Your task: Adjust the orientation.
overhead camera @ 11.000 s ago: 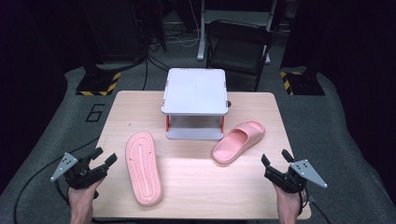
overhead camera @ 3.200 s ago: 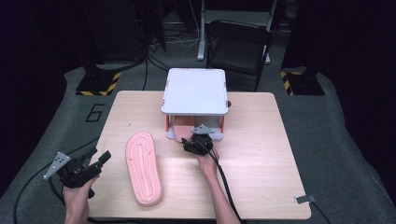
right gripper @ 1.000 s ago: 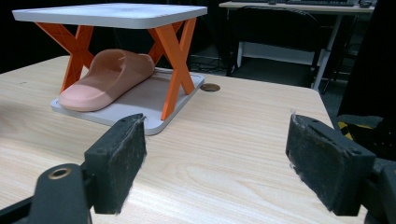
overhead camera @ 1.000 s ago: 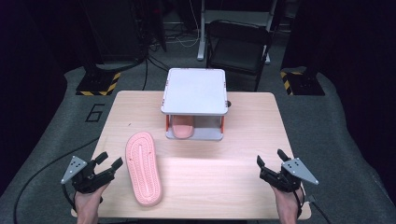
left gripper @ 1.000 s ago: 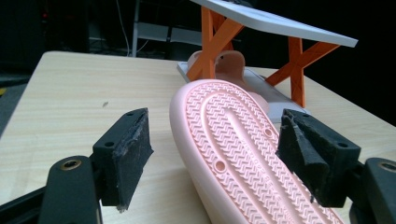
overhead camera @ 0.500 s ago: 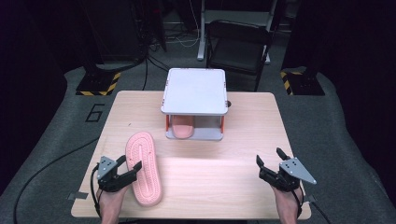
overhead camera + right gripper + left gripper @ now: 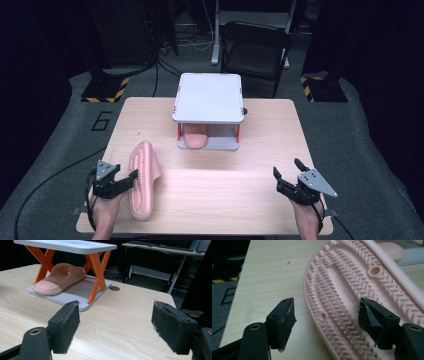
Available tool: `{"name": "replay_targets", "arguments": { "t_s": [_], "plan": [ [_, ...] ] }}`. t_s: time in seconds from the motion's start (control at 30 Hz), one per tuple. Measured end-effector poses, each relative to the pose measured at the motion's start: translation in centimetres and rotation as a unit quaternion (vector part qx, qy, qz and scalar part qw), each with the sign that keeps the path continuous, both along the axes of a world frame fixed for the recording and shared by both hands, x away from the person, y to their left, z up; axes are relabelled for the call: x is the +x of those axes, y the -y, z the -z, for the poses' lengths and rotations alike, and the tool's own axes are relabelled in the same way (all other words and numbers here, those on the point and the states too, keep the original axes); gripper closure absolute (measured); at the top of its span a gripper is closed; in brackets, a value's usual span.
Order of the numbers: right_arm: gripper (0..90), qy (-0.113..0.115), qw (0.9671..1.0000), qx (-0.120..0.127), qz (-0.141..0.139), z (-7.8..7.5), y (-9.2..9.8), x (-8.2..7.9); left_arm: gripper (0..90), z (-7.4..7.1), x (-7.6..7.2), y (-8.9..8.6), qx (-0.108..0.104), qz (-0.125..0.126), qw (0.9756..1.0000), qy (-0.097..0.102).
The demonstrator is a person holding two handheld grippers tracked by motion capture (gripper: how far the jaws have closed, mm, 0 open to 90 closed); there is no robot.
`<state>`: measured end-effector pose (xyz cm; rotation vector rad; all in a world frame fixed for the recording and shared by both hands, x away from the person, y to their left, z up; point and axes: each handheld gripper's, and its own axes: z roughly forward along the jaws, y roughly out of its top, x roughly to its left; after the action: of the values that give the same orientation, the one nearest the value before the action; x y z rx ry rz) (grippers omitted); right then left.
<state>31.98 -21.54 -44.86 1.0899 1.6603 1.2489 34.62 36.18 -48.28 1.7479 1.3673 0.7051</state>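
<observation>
Left gripper (image 7: 131, 176) reaches a pink rubber slipper (image 7: 142, 178) tipped onto its edge on the pale wooden table (image 7: 210, 195).
Its jaws gape astride the ridged sole; right gripper (image 7: 277, 179) hovers wide open, empty.

The high view looks down on the table (image 7: 260, 195) from its near side. Both gripper views sit low and close; 2 views share the far rack (image 7: 75, 247) (image 7: 208, 95).

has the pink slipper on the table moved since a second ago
Yes. The slipper has tipped up on edge at the left gripper, its top end now nearer the shelf rack.
</observation>
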Motion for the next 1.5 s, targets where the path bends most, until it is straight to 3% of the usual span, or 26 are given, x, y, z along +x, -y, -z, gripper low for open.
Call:
{"name": "replay_targets", "arguments": {
  "t_s": [0.13, 0.23, 0.3, 0.33, 0.37, 0.4, 0.43, 0.47, 0.5, 0.53, 0.7, 0.77, 0.83, 0.87, 0.93, 0.97, 1.1, 1.13, 1.27, 1.33, 1.37, 1.43, 1.47, 1.5],
  "plan": [
    [22.1, -0.005, 1.0, -0.003, -0.005, 0.1, -0.2, 0.2, 32.2, 0.9, -0.1, -2.1, -0.02, -0.011, 0.9997, -0.007],
    [22.1, -0.003, 1.0, -0.002, -0.005, 0.1, -0.3, 0.2, 32.6, 0.8, -0.2, -2.5, -0.022, -0.02, 0.9995, -0.004],
    [22.2, -0.002, 1.0, -0.003, -0.008, 0.1, -0.4, 0.2, 32.6, 0.1, -0.6, -2.7, -0.021, -0.039, 0.9988, 0.021],
    [22.2, -0.009, 0.9999, -0.007, -0.007, 0.1, -0.3, 0.1, 32.6, -1.0, -1.0, -2.6, -0.027, -0.038, 0.998, 0.042],
    [22.2, -0.009, 0.9999, -0.007, -0.007, 0.1, -0.3, 0.1, 32.7, -1.0, -1.0, -2.6, -0.027, -0.038, 0.998, 0.042],
    [22.2, -0.007, 1.0, -0.003, -0.006, 0.2, -0.3, 0.2, 32.6, -2.1, -1.5, -2.1, -0.034, -0.021, 0.9969, 0.068],
    [22.2, -0.007, 1.0, -0.003, -0.006, 0.2, -0.3, 0.2, 32.6, -2.1, -1.5, -2.1, -0.034, -0.021, 0.9969, 0.068],
    [22.2, -0.009, 0.9999, -0.003, -0.007, 0.2, -0.3, 0.2, 32.6, -3.0, -1.7, -1.3, -0.046, 0.007, 0.9951, 0.087],
    [22.2, -0.009, 0.9999, -0.003, -0.007, 0.2, -0.3, 0.2, 32.6, -3.0, -1.7, -1.3, -0.046, 0.007, 0.9951, 0.087],
    [22.3, -0.01, 0.9999, -0.007, -0.007, 0.1, -0.2, 0.2, 32.6, -3.6, -1.6, 0.0, -0.038, 0.046, 0.9945, 0.086],
    [22.5, -0.003, 0.9999, -0.007, -0.009, 0.1, -0.3, 0.2, 33.2, -3.5, -1.2, 1.6, -0.032, 0.078, 0.9936, 0.075],
    [22.6, -0.004, 0.9999, -0.012, -0.006, 0.1, -0.4, 0.1, 32.9, -3.6, -2.0, 3.0, 0.003, 0.098, 0.9922, 0.077],
    [22.7, -0.002, 0.9999, -0.01, -0.01, 0.2, -0.3, 0.2, 31.6, -3.4, -2.4, 3.8, 0.039, 0.116, 0.9902, 0.067],
    [22.7, -0.002, 0.9999, -0.01, -0.01, 0.2, -0.3, 0.2, 31.3, -3.4, -2.4, 3.8, 0.039, 0.116, 0.9902, 0.067],
    [22.7, -0.003, 0.9999, -0.01, -0.009, 0.2, -0.2, 0.3, 31.3, -2.8, -2.3, 4.2, 0.06, 0.125, 0.9886, 0.058],
    [22.7, -0.009, 0.9999, -0.007, -0.008, 0.2, -0.1, 0.2, 31.7, -2.4, -2.2, 4.1, 0.065, 0.133, 0.9868, 0.066],
    [22.8, -0.007, 0.9999, -0.007, -0.006, 0.1, -0.1, 0.1, 32.7, -2.4, -2.2, 3.7, 0.073, 0.136, 0.9853, 0.073],
    [22.8, -0.008, 0.9999, -0.003, -0.007, 0.2, -0.1, 0.1, 32.5, -2.6, -2.2, 3.2, 0.095, 0.131, 0.9845, 0.069],
    [22.9, -0.014, 0.9999, -0.001, -0.006, 0.2, 0.0, 0.2, 31.3, -2.6, -2.4, 2.3, 0.108, 0.118, 0.9846, 0.07],
    [23.0, -0.012, 0.9999, 0.002, -0.006, 0.3, 0.1, 0.3, 31.2, -2.4, -2.3, 1.0, 0.12, 0.089, 0.9866, 0.067],
    [23.0, -0.012, 0.9999, 0.002, -0.006, 0.3, 0.1, 0.3, 31.4, -2.4, -2.3, 1.0, 0.12, 0.089, 0.9866, 0.067],
    [23.1, -0.012, 0.9999, 0.004, -0.006, 0.2, 0.1, 0.3, 32.3, -1.9, -2.1, 0.0, 0.131, 0.06, 0.9872, 0.069],
    [23.2, -0.016, 0.9999, 0.003, -0.004, 0.2, 0.2, 0.2, 43.6, -1.6, -2.0, -0.9, 0.132, 0.039, 0.9877, 0.075],
    [23.2, -0.014, 0.9999, 0.006, -0.003, 0.3, 0.1, 0.3, 48.6, -1.6, -2.0, -0.9, 0.132, 0.039, 0.9877, 0.075]
  ]
}}
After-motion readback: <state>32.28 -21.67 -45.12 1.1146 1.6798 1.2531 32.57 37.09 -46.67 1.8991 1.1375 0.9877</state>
